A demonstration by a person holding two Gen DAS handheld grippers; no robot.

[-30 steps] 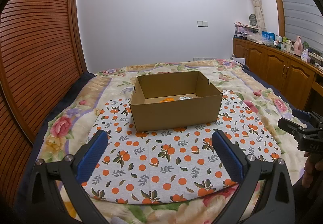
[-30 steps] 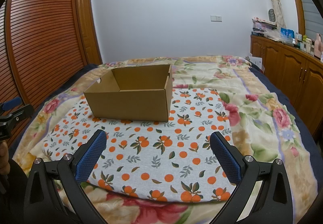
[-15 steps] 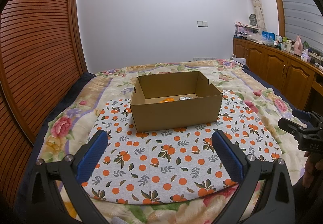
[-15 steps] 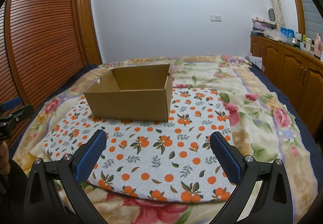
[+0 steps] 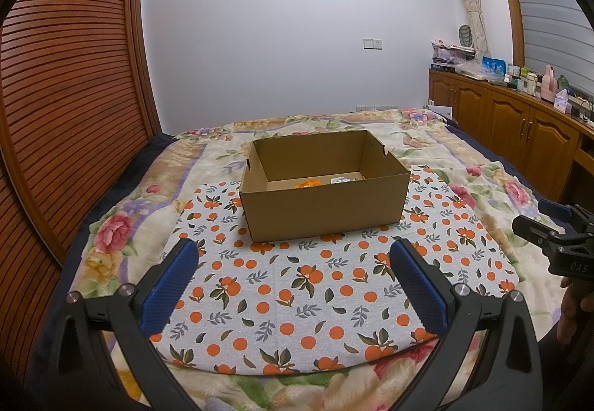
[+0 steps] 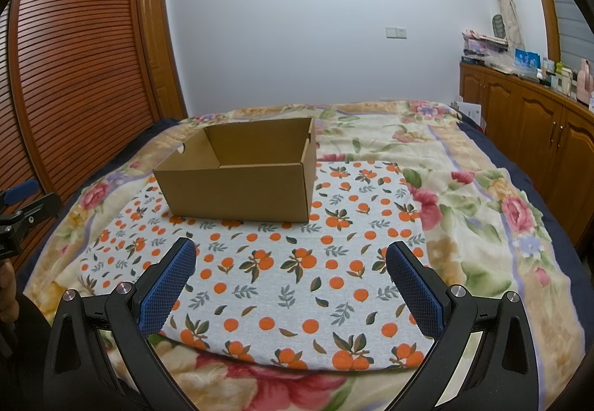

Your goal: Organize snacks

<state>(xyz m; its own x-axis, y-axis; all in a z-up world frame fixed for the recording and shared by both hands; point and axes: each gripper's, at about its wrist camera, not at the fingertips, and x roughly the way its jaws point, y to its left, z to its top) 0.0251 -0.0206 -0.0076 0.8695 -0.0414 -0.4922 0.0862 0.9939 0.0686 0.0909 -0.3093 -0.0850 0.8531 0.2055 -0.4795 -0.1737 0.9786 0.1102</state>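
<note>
On the bed [image 5: 464, 166], an open cardboard box [image 5: 323, 210] sits at the cloth's [image 5: 297, 299] far end, snacks [image 5: 307, 184] inside. Left tongs [image 5: 293, 285] and right tongs [image 6: 291, 281] spread wide, holding nothing.

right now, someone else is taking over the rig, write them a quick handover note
Left gripper: jaws open, empty, hovering over the orange-print cloth.
Right gripper: jaws open, empty, also over the cloth.
Cardboard box sits on the cloth on the bed, open-topped. Inside: an orange packet and a silvery packet.
Done: at least two snacks appear boxed.
Left: no loose snacks in view; look around for more before finishing.
</note>
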